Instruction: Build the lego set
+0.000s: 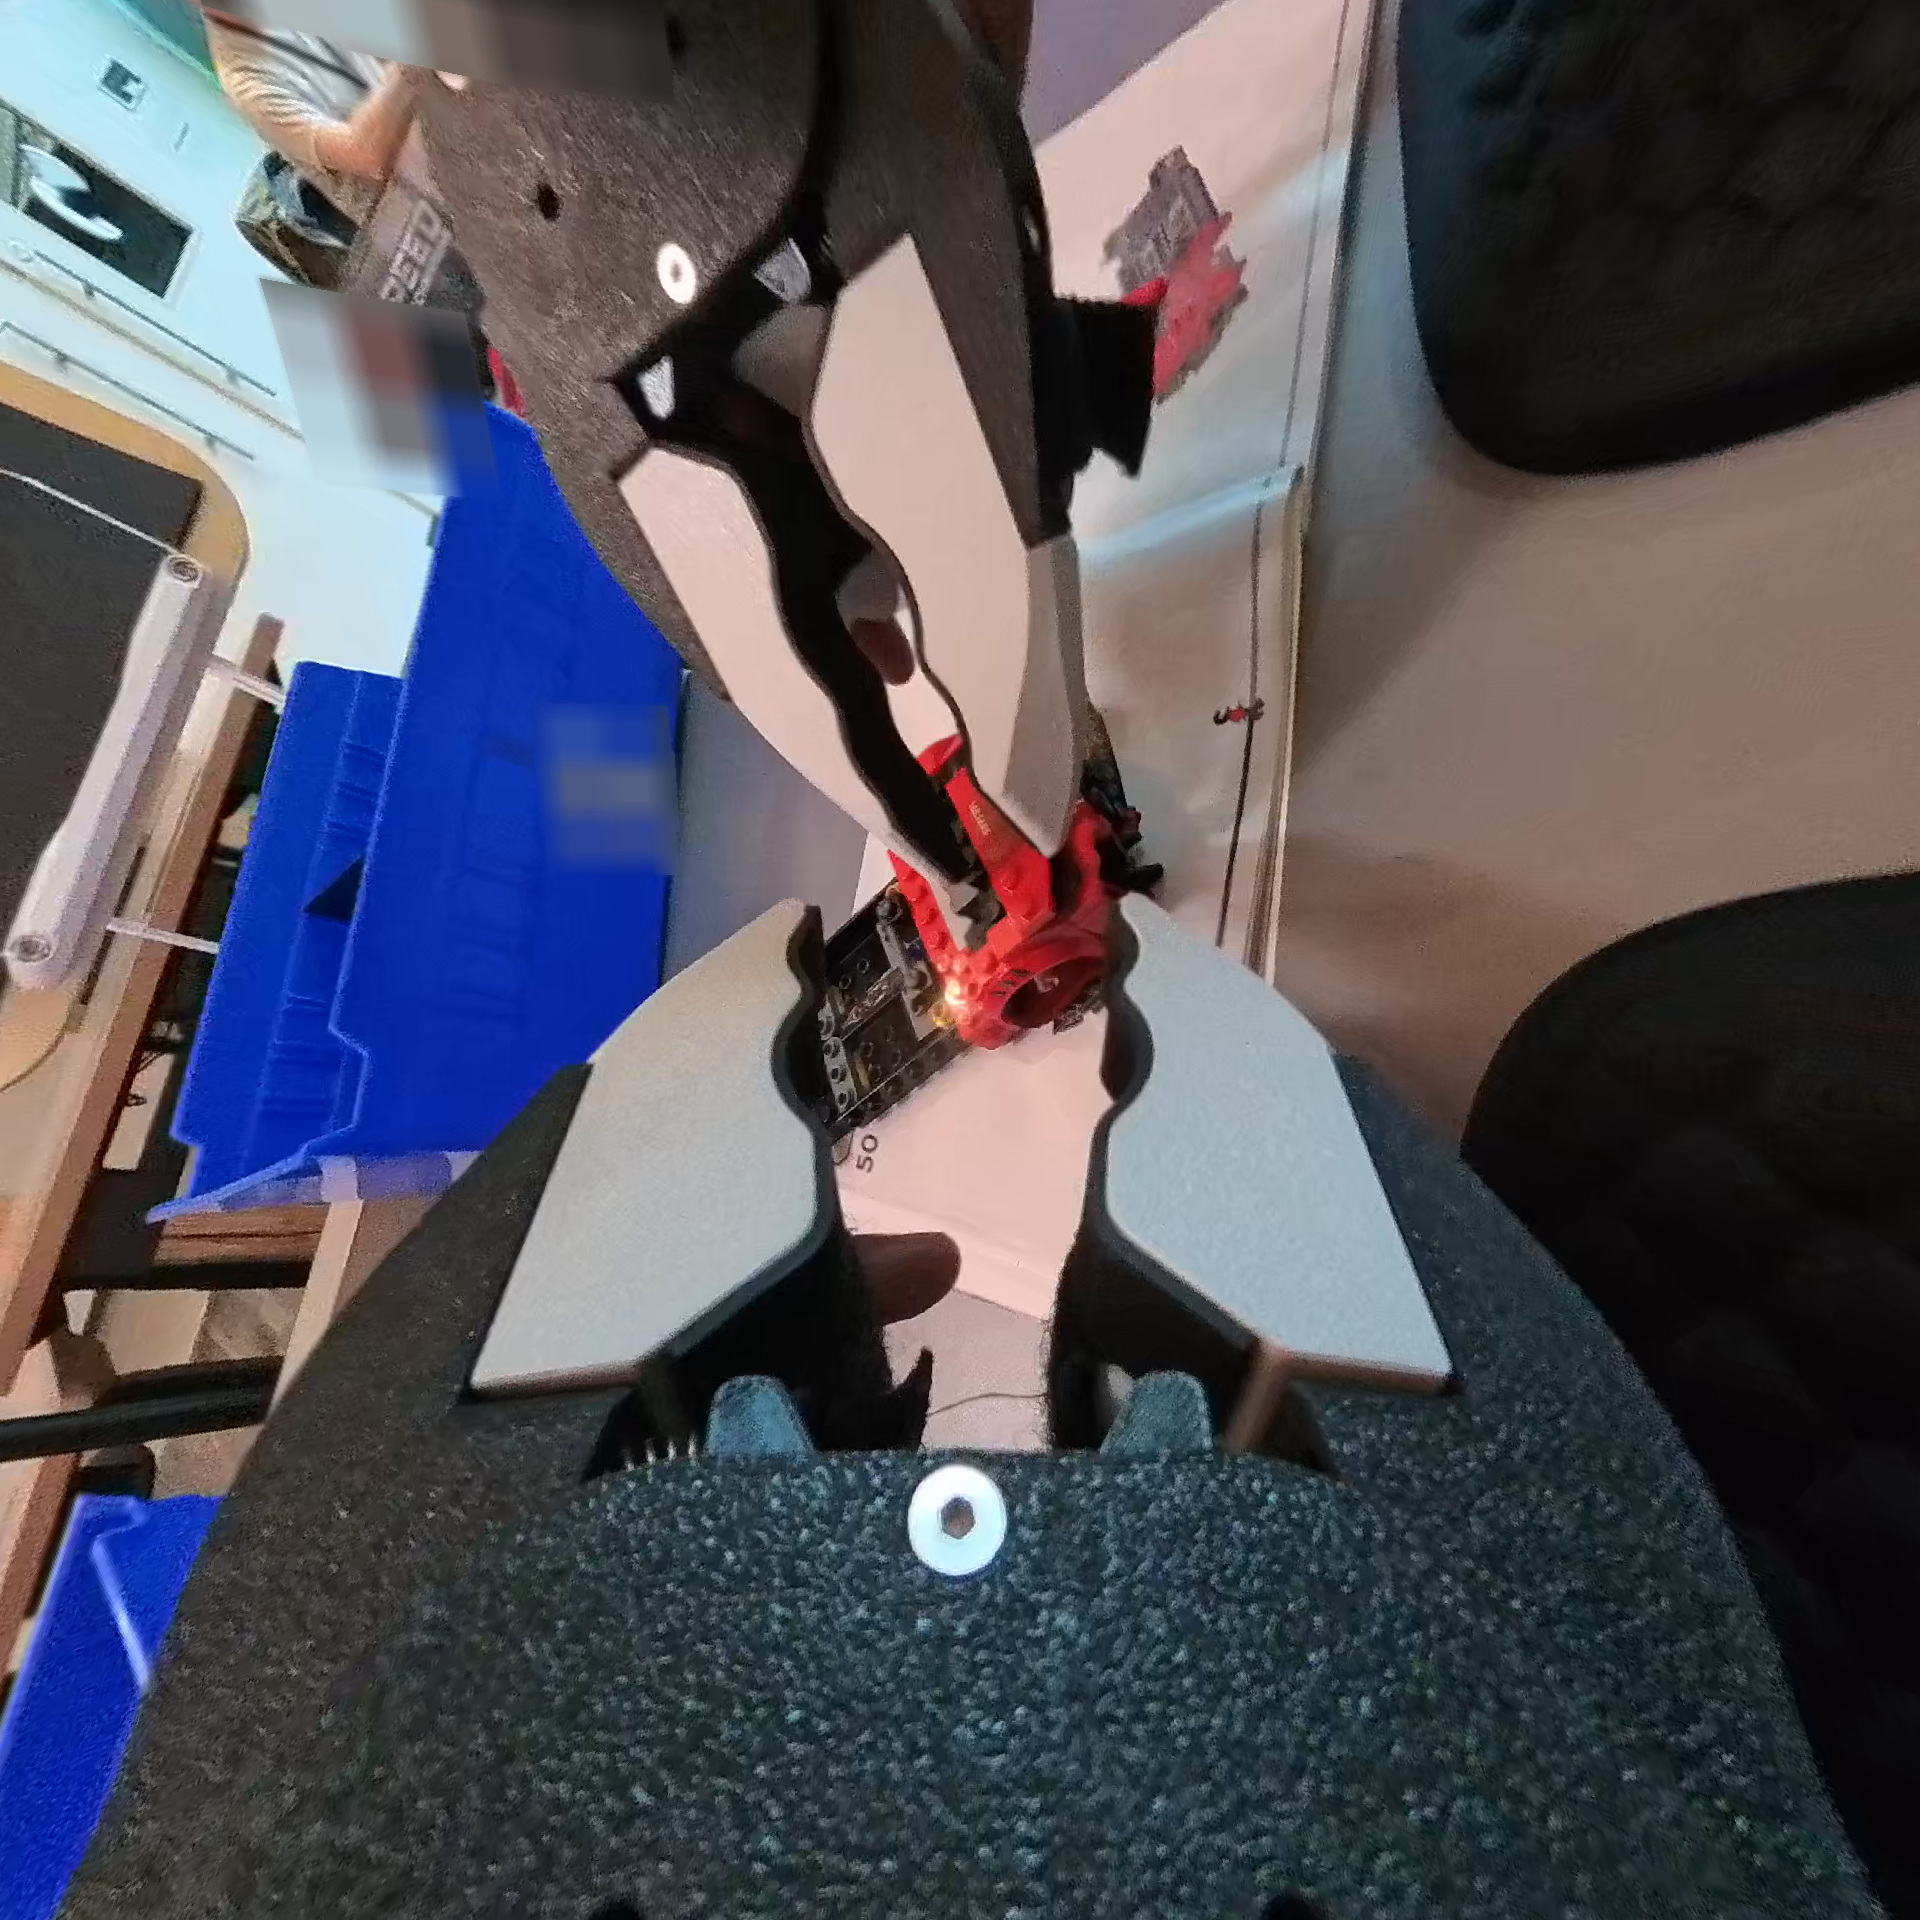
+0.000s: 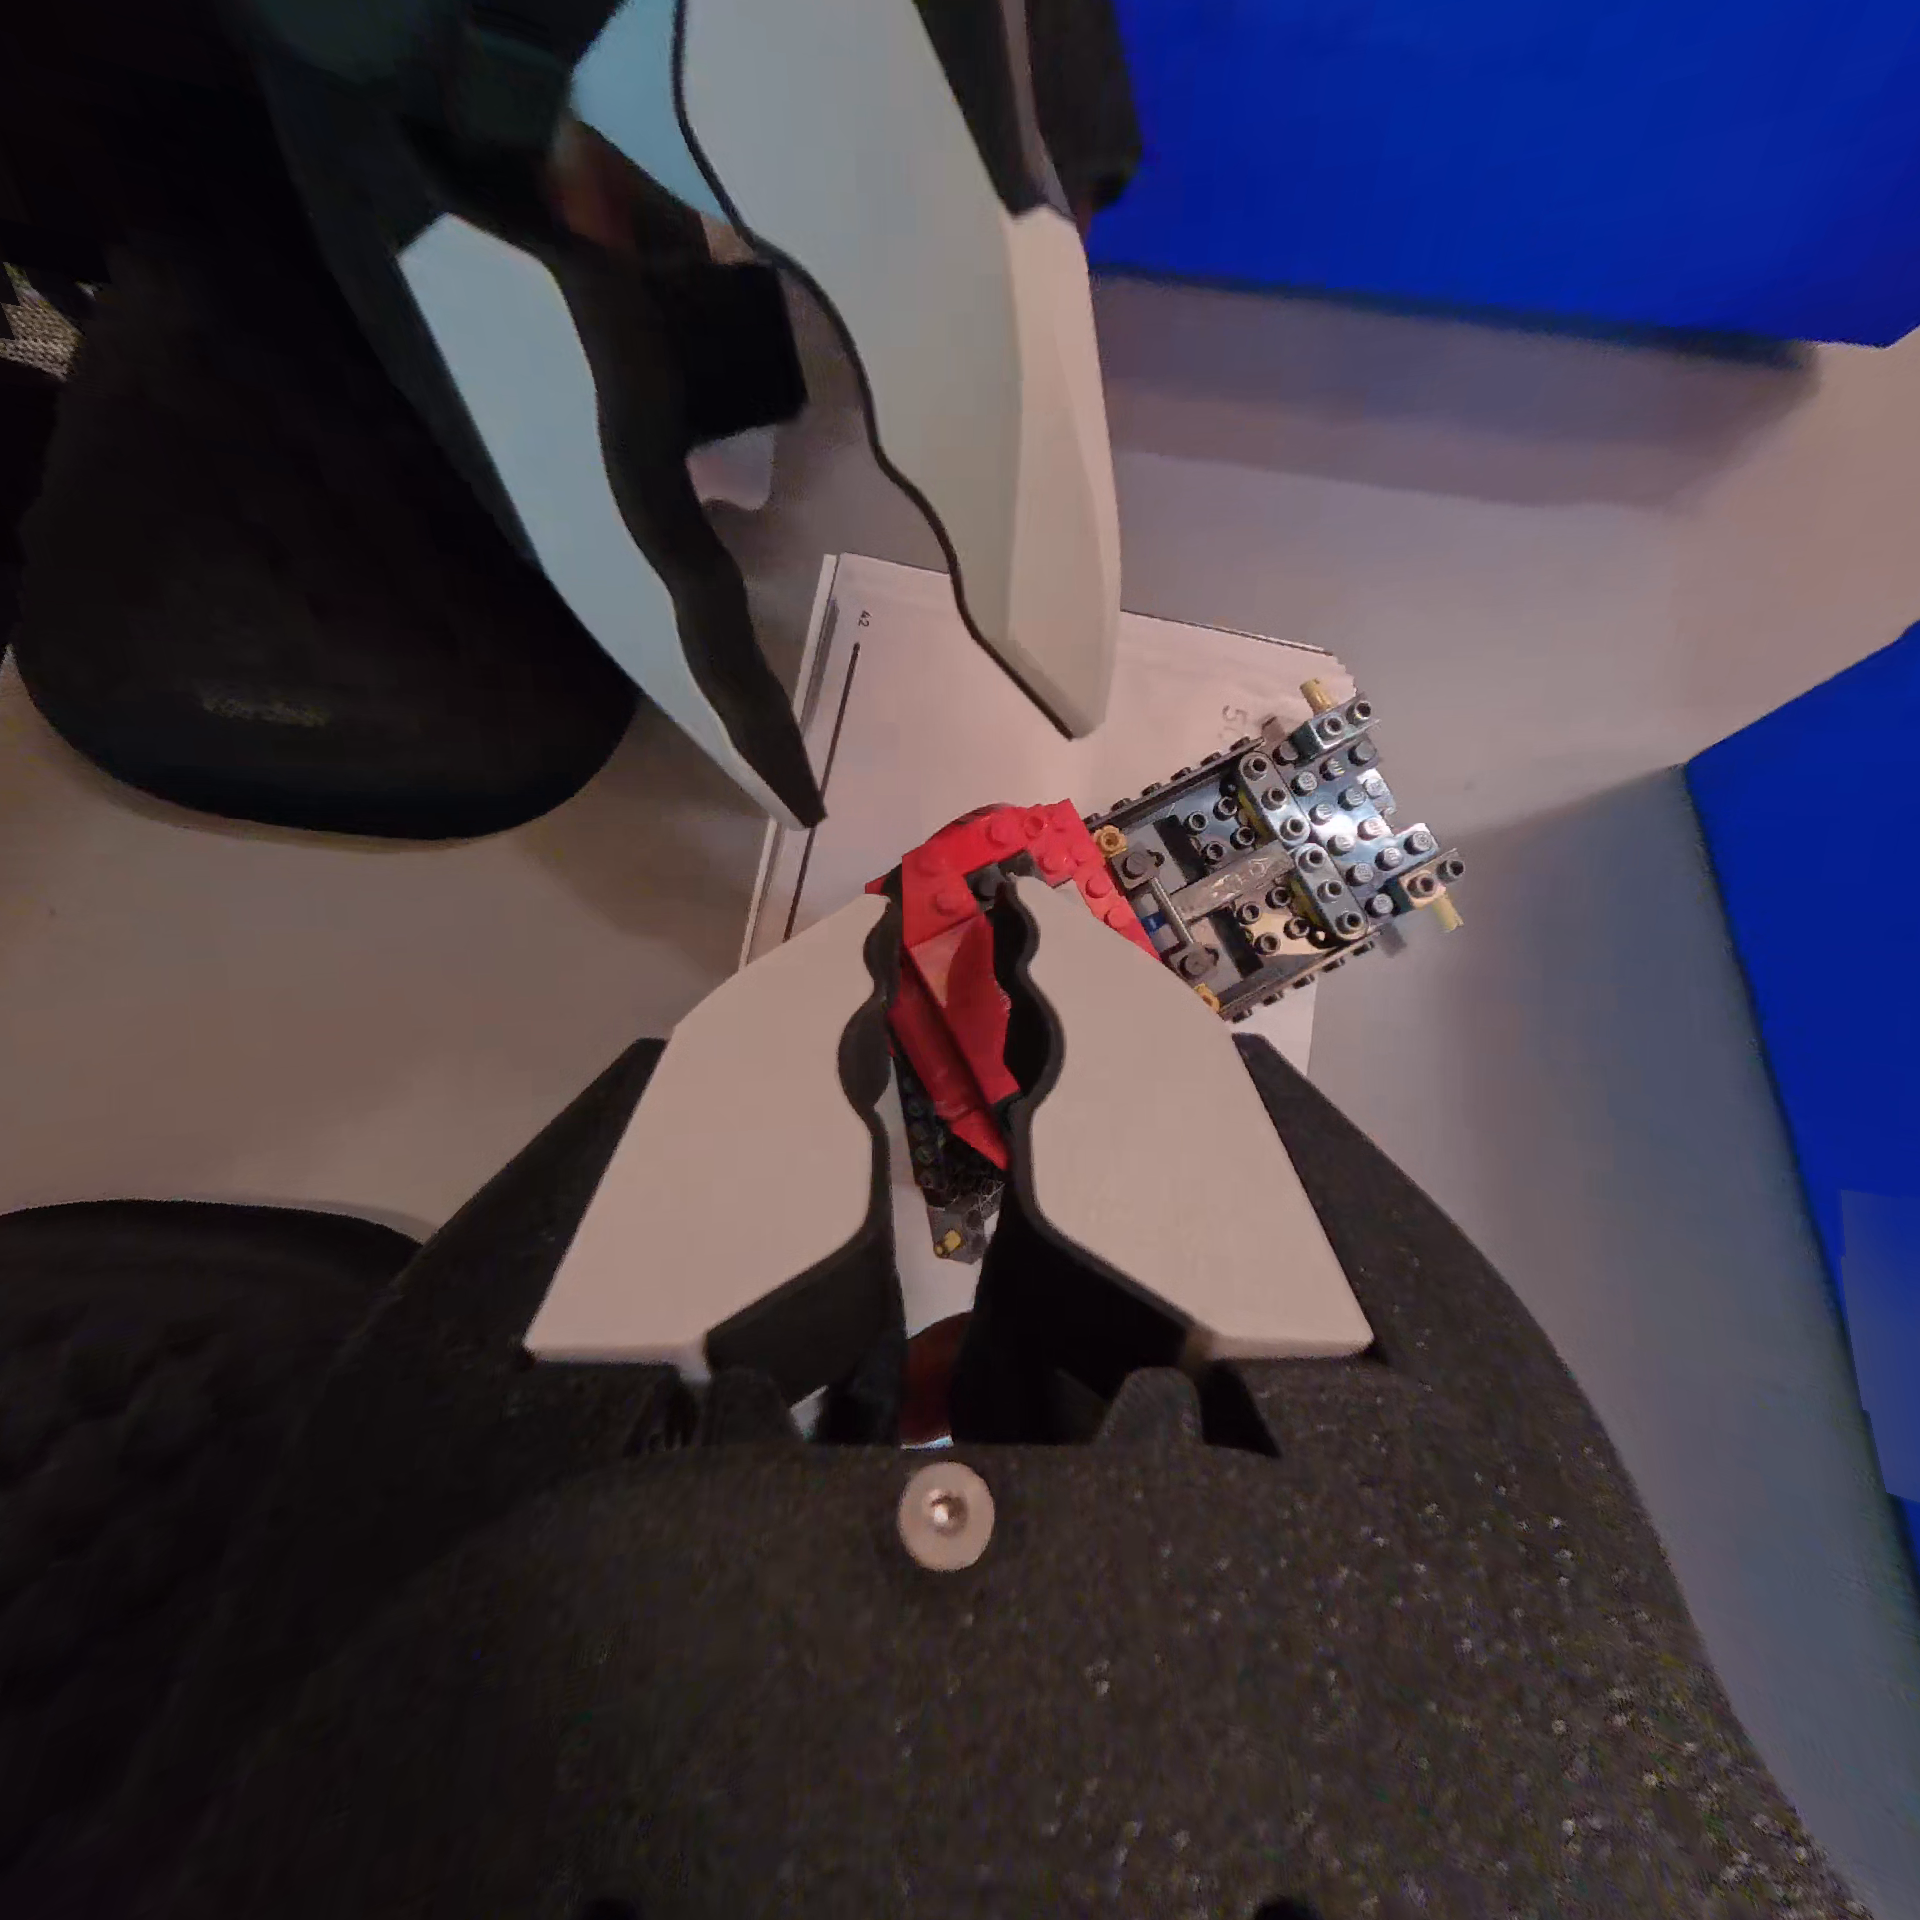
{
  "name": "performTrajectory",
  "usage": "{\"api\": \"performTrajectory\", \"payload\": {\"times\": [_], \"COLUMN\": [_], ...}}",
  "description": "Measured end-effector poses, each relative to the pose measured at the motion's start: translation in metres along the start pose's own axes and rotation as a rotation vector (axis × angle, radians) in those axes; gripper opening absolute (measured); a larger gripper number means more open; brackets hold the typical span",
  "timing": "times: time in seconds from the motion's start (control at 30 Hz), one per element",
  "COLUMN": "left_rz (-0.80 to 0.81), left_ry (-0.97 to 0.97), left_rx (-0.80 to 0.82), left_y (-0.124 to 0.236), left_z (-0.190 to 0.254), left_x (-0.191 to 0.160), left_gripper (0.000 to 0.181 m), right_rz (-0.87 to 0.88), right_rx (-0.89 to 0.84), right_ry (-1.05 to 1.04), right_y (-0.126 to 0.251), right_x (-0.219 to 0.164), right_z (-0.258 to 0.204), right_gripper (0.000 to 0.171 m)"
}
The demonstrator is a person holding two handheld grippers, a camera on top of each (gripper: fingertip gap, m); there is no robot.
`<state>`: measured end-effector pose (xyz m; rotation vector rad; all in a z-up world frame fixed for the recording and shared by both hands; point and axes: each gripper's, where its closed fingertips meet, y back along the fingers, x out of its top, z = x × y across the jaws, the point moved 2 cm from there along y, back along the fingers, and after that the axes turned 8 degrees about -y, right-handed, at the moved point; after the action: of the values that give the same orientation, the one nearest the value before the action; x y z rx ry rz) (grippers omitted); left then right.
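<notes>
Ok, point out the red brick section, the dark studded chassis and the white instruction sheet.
red brick section (image 2: 961, 992): right wrist view, sloped face.
dark studded chassis (image 2: 1320, 842): right wrist view, studded top.
white instruction sheet (image 2: 935, 717): right wrist view, bare page.

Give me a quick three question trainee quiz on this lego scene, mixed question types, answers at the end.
1. True or false: the right claw is closed on the red lego part.
2. The left claw is: A open, B shut on a brick.
3. What lies under the lego model?

Key: 1 true. 2 A. 3 the white instruction sheet.
</notes>
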<state>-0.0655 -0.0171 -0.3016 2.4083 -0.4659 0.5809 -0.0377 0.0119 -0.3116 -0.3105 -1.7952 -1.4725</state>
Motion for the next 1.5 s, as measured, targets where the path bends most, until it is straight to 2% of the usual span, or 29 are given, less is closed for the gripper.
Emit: {"api": "performTrajectory", "payload": {"times": [0.33, 0.57, 0.8, 1.0, 1.27, 1.5], "left_rz": [-0.020, 0.014, -0.023, 0.007, 0.001, 0.005], "left_ry": [0.024, 0.069, 0.030, -0.024, -0.163, -0.176], "left_rx": [0.024, 0.036, -0.004, -0.041, -0.083, -0.087], "left_y": [-0.001, 0.001, -0.003, -0.004, -0.013, -0.016], "left_z": [-0.006, -0.012, -0.004, 0.005, 0.021, 0.023], "left_x": [-0.002, -0.001, -0.006, -0.001, 0.002, 0.001], "left_gripper": [0.049, 0.048, 0.048, 0.035, 0.028, 0.023], "right_rz": [-0.015, 0.039, -0.009, -0.075, -0.083, -0.079], "right_rx": [0.030, 0.051, 0.098, 0.094, 0.099, 0.091], "right_ry": [0.002, -0.020, 0.000, 0.016, -0.009, -0.024], "right_y": [-0.005, 0.012, 0.006, -0.004, -0.004, -0.004], "right_x": [0.000, 0.004, 0.002, 0.000, -0.001, -0.002], "right_z": [-0.001, 0.001, -0.007, -0.008, -0.007, -0.008], "right_gripper": [0.013, 0.012, 0.012, 0.012, 0.013, 0.013]}}
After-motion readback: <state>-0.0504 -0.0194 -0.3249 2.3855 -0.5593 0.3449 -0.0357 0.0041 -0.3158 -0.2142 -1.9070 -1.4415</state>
